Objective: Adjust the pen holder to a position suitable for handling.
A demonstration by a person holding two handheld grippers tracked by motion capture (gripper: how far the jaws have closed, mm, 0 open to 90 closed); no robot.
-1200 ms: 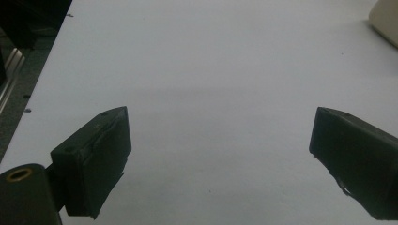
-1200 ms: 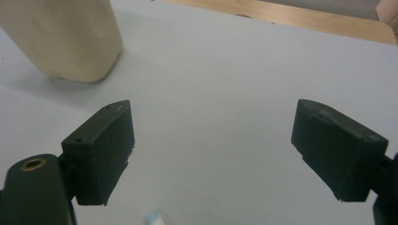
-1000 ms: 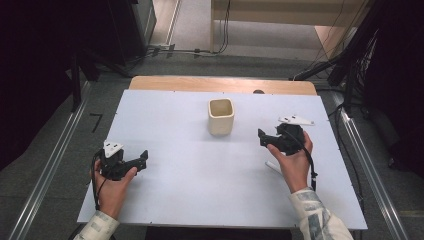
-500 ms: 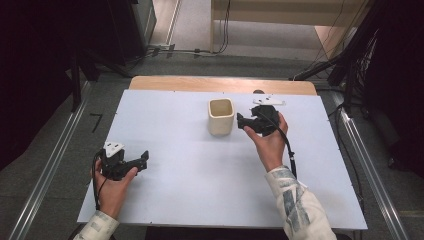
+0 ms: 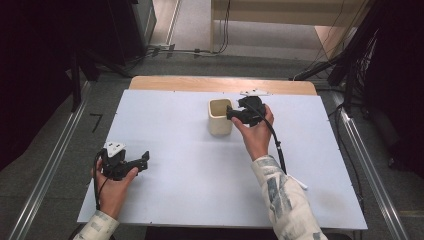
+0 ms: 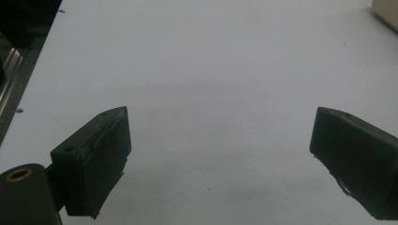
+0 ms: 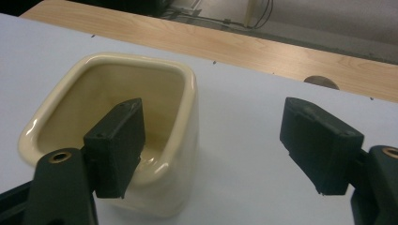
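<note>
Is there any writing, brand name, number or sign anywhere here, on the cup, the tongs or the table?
None can be read.
The cream cup is plain inside and out.
The right tongs and left tongs show bare black jaws, with no lettering.
The white table carries no print.
A dark mark on the floor is a shape, not a legible sign.
</note>
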